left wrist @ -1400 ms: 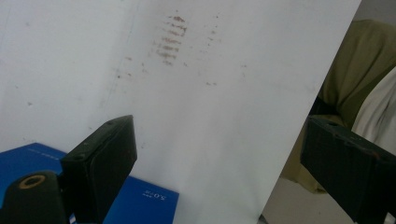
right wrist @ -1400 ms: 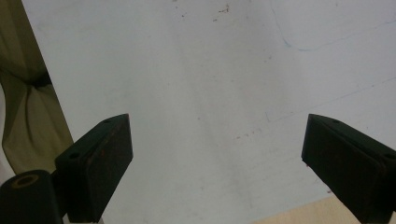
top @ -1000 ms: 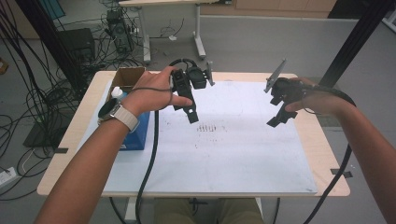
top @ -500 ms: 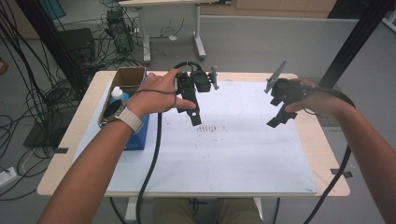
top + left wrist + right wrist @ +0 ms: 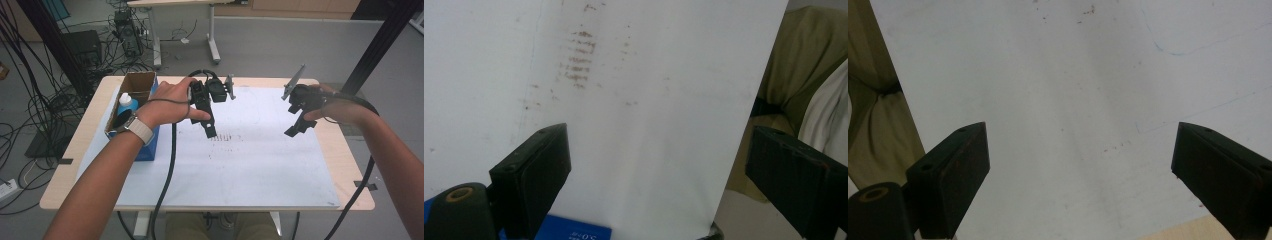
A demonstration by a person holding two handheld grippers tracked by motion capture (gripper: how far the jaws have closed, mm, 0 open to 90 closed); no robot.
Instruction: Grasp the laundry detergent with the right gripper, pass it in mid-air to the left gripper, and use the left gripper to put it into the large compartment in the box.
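Two grippers hang above the worktop, each held in one hand, and neither holds anything. The left gripper sits near the centre of the high view, a little toward 11 o'clock, and its fingers stand wide apart with only the white sheet showing between them. The right gripper is toward 2 o'clock from the centre, well apart from the left one; its fingers are also spread wide, again with bare white sheet between them.

The nearest things are at the left side of the worktop, at about 9 o'clock from the left gripper. A cardboard box stands there, open at the top, with a bottle with a white cap inside it. A blue box lies just beside the cardboard box, partly hidden under the left hand. All of these lie behind the left wrist, not between any fingers. Faint brown marks lie on the sheet, ahead of the left gripper in the left gripper view.
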